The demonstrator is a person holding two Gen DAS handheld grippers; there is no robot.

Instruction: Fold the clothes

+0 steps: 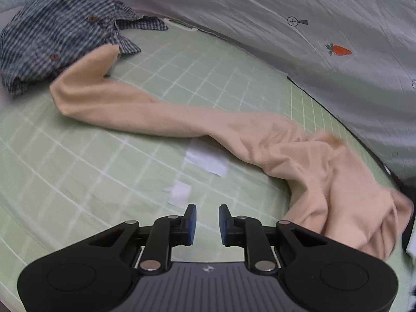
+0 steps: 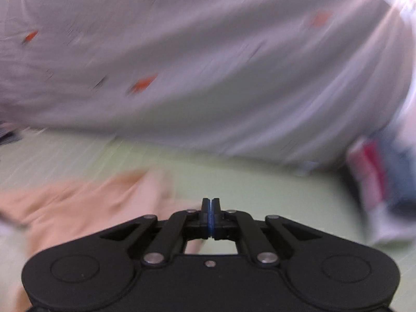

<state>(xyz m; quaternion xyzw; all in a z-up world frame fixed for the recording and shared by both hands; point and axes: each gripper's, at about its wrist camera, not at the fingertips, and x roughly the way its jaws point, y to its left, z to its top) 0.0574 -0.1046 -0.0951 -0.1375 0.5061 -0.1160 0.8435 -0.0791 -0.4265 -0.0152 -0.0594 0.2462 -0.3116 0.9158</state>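
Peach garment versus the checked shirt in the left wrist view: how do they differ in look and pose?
The peach garment is plain and one colour; the checked shirt is blue-and-white check with brown buttons. The peach garment lies strung out in a long twisted band across the green grid mat, bunched at its right end; the checked shirt sits crumpled in a heap at the mat's far left. Both are unfolded, and no jaws hold either.

Bare green mat (image 1: pixel 78 169) lies open; the peach garment (image 1: pixel 234 135) and checked shirt (image 1: pixel 52 33) block beyond.

Green grid mat (image 1: pixel 78 161) carries peach garment (image 1: pixel 182 119), stretched L to R. Checked shirt (image 1: pixel 52 33) at far-L edge; white paper scraps (image 1: pixel 205 161) mid-mat.
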